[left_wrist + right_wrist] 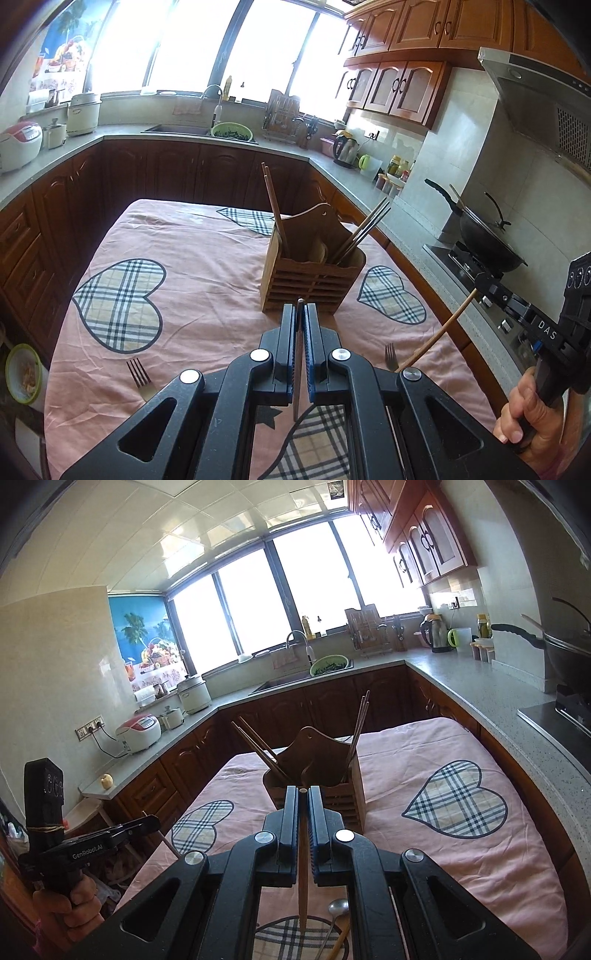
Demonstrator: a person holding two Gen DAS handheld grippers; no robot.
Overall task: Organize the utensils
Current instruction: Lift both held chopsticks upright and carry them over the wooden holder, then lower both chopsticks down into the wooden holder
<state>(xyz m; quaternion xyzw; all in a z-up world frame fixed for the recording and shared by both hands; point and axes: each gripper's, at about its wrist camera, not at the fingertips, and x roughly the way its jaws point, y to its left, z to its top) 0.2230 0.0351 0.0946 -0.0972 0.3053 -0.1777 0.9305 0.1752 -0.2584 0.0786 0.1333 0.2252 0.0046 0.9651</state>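
Note:
A slatted wooden utensil holder (312, 275) (321, 775) stands upright on the pink cloth-covered table (192, 258), with several chopsticks (275, 206) leaning in it. My left gripper (300, 309) is shut on a thin dark chopstick (296, 369), just short of the holder. To the right, my right gripper (480, 286) is shut on a light wooden chopstick (436, 332) that slants down to the left. In the right wrist view that gripper (303, 791) pinches its chopstick (303, 878) in front of the holder. The left gripper (157, 821) shows at the left.
Two forks (138, 373) (390, 355) lie on the cloth, and a metal spoon (338, 908) beside another wooden stick (343, 941). A wok (484, 240) sits on the stove at right. Counters and dark cabinets ring the table. A plate (22, 373) sits at lower left.

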